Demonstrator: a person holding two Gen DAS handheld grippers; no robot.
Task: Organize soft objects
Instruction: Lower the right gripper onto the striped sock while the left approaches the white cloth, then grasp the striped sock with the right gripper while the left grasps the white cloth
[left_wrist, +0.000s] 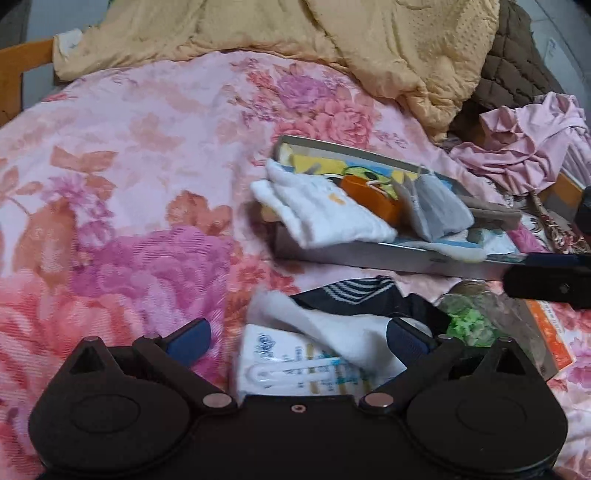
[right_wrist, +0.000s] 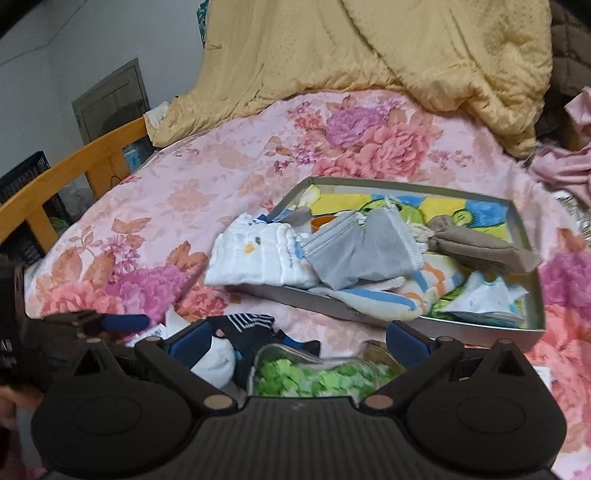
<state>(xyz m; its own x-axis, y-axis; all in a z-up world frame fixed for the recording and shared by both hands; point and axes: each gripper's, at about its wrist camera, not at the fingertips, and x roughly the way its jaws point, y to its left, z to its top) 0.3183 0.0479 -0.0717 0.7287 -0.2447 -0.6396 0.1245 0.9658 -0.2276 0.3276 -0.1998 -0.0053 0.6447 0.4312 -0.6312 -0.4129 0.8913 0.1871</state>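
A shallow metal tray with a cartoon lining lies on the flowered bed and also shows in the left wrist view. In it lie a white cloth, a grey cloth, a brown sock and a striped towel. In front of the tray lies a dark sock with a striped cuff and a white toe, also in the right wrist view. My left gripper is open over a white packet and the white fabric. My right gripper is open above a clear jar of green bits.
A yellow quilt is heaped at the back of the bed. Pink clothes and a brown quilted item lie at the right. A wooden bed rail runs along the left. An orange box lies by the jar.
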